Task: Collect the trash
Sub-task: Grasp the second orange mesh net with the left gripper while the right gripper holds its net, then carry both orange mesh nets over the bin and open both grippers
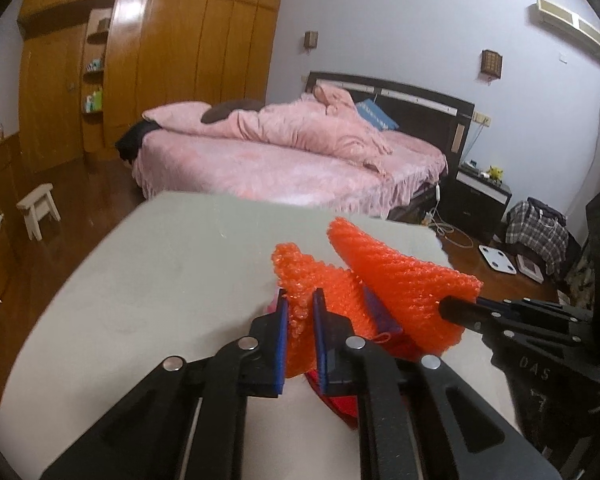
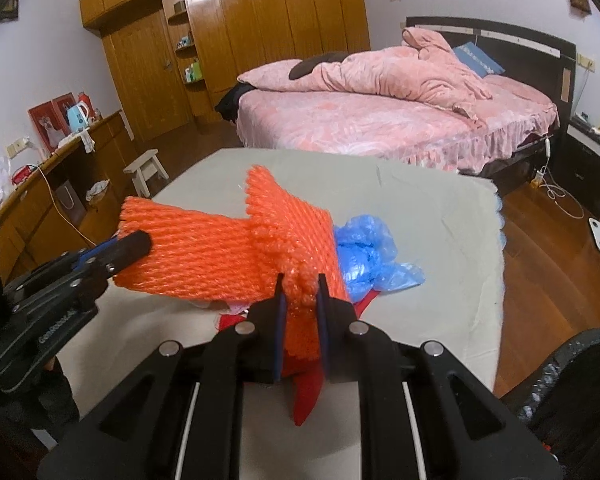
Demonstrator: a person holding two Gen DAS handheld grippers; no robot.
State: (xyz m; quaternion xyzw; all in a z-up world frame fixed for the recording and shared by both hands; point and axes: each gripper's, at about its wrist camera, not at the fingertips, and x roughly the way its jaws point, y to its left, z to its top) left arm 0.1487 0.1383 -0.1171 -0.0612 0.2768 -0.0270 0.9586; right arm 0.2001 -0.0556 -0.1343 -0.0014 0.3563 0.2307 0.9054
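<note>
- Left wrist view, closest in: the left claw (image 1: 300, 312) is clenched on one end of an orange foam net (image 1: 400, 276), its blue pads pinching the crinkled mesh.
- In the same view the right claw (image 1: 456, 308) comes in from the right and appears to grip the net's other end; in the right wrist view its pads pinch a bunched orange fold, so both claws are grasping the net.
- Judging from that two-ended grip, the net is held slightly above the counter (image 1: 140, 280) so the loose, springy piece travels as one bundle.
- Under the net lies red scrap (image 2: 308, 392), and just beside it a crumpled blue plastic bag (image 2: 368, 252) rests on the counter; both look like trash not yet collected.
- At the lower right edge of the right wrist view sits a dark bin (image 2: 572, 384) with a black liner, probably the destination; its contents cannot be made out.
- Farther off stand a pink bed (image 2: 380, 120) and wooden wardrobes (image 2: 260, 20).
</note>
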